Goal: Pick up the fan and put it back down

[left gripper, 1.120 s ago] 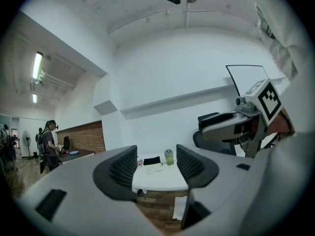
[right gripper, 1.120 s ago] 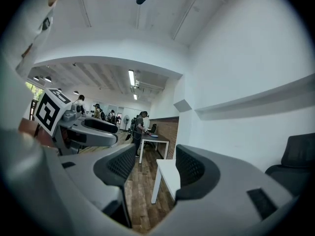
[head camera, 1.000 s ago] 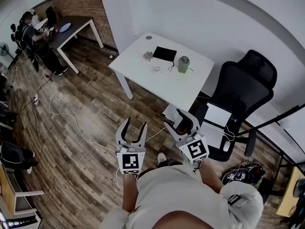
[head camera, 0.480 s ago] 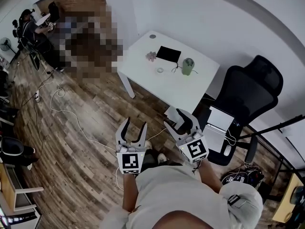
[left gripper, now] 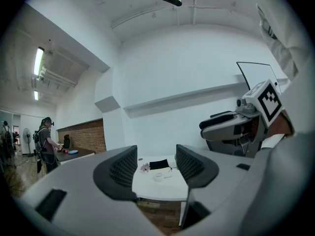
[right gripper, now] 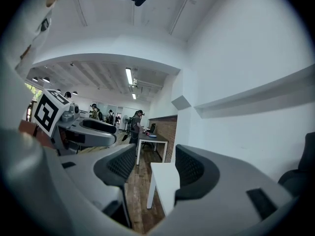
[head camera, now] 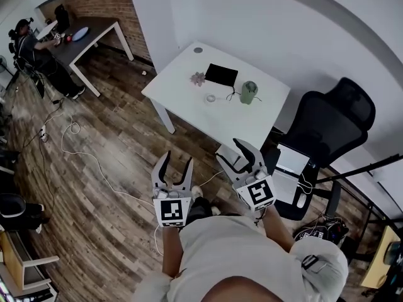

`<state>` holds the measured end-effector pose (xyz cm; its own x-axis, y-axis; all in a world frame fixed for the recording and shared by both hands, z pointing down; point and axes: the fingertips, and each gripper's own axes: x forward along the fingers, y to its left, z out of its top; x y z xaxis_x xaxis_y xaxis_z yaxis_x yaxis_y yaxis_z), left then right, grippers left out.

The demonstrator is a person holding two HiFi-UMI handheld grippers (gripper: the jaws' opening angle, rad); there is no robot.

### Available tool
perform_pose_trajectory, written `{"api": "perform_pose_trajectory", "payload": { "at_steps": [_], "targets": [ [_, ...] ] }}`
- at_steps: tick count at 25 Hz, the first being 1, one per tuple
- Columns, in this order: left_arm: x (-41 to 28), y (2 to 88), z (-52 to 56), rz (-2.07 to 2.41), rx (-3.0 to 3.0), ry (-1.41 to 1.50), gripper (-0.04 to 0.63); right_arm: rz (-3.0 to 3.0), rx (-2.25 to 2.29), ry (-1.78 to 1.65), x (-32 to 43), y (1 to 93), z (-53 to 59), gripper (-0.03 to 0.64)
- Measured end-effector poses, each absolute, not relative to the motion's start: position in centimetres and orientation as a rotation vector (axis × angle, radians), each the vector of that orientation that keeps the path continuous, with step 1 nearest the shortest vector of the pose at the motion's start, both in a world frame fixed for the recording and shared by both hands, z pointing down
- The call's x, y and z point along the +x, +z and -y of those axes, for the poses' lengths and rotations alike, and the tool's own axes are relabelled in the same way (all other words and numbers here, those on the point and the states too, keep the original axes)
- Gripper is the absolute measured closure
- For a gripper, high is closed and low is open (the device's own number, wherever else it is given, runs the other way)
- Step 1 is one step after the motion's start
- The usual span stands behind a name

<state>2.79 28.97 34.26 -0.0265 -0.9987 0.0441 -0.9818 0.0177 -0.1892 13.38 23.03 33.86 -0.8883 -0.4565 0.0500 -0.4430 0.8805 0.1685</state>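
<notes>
The small green fan [head camera: 249, 92] stands upright on the white tabletop [head camera: 182, 96], toward its right side, near a flat black item [head camera: 221, 74]. Both claws are held level over the wooden floor [head camera: 113, 143], short of the tabletop's near edge and well apart from the fan. The left claw [head camera: 177, 161] has its jaws spread with nothing between them. The right claw [head camera: 233, 155] also shows a gap between its jaws and is empty. The fan lies ahead of the right claw, untouched.
</notes>
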Motion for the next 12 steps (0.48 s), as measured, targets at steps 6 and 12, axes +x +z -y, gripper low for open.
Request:
{"api": "perform_pose_trajectory", "payload": {
  "at_steps": [6, 12],
  "targets": [
    [-0.5, 34.1, -25.7, -2.139, -2.151, -0.243, 0.351, 2.935, 0.756, -0.224, 10.4, 34.0, -20.0, 0.364],
    [-3.9, 34.2, -22.3, -2.113, -2.177, -0.232, 0.351, 2.909, 0.792, -0.22, 7.3, 34.3, -16.8, 0.364]
  ]
}}
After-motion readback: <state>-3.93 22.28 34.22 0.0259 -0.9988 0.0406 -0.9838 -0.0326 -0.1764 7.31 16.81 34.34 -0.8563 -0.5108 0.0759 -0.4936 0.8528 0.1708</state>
